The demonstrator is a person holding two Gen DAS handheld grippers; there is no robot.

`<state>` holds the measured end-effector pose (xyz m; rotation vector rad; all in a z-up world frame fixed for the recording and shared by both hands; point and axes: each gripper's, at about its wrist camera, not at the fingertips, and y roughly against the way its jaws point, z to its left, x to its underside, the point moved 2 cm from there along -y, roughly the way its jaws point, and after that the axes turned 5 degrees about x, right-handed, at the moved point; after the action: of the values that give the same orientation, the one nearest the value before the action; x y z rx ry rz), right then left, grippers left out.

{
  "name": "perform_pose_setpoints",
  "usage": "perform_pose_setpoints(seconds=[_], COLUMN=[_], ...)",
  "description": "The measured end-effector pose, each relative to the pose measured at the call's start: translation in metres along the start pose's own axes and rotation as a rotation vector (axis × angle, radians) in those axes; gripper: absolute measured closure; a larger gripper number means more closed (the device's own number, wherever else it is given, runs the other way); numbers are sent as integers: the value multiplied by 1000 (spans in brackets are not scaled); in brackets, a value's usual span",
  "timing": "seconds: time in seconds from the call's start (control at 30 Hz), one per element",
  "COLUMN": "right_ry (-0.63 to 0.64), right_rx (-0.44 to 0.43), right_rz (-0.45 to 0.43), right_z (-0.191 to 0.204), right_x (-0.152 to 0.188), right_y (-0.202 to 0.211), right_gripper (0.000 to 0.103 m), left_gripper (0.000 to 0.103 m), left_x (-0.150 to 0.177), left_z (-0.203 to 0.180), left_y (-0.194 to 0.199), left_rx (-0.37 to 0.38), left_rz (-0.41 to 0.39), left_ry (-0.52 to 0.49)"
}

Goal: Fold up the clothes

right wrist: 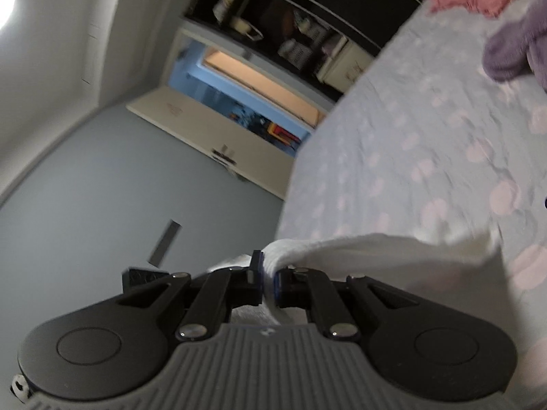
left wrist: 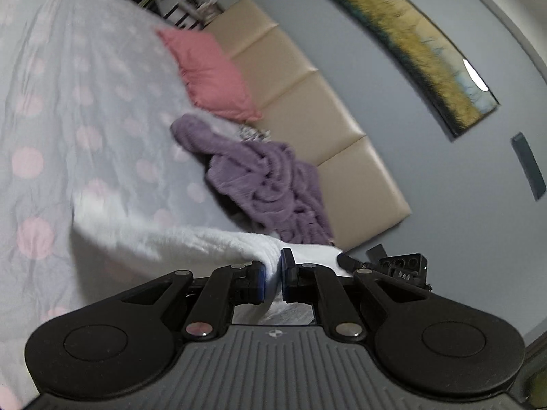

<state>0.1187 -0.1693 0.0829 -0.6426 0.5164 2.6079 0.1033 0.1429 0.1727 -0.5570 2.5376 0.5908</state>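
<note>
Left wrist view shows left gripper (left wrist: 272,275) and right gripper (right wrist: 269,282) each clamping a white garment (left wrist: 177,239) edge above the bed (left wrist: 68,119), seemingly mid-fold, needing matched edges next

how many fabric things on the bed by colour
white: 1, the white cloth pinched by the left tool and the right tool
purple: 1, the purple garment
pink: 1, the pink pillow
total: 3

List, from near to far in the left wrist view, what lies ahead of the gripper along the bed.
left gripper → white cloth pinched between its pads → purple knitted garment → pink pillow → shelving in the dark far corner.
</note>
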Motion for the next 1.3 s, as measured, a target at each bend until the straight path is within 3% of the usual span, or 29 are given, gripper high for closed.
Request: perform_pose_setpoints(seconds=[0.3, 0.43, 0.57, 0.73, 1.1, 1.23, 1.3], right_ry=[104, 161, 179, 185, 68, 63, 97], right_rx=[-136, -91, -29, 25, 114, 177, 173], right_rz=[-153, -165, -126, -74, 14, 30, -13], right_z=[134, 186, 210, 217, 136, 118, 120], right_x=[-17, -23, -25, -28, -71, -106, -131], right_y=[93, 126, 139, 137, 56, 11, -9], right_gripper=[96, 96, 96, 96, 96, 96, 96], left_gripper=[97, 97, 97, 97, 97, 97, 97], left_x=[-11, -17, -15, -13, -40, -75, -101], left_z=[-150, -201, -224, -209, -132, -105, -93], left_y=[61, 81, 84, 83, 61, 38, 24], left_rx=[73, 94, 64, 49, -17, -113, -182], left_rz=[-81, -128, -110, -94, -46, -46, -42], left_ry=[-209, -280, -314, -275, -157, -142, -146])
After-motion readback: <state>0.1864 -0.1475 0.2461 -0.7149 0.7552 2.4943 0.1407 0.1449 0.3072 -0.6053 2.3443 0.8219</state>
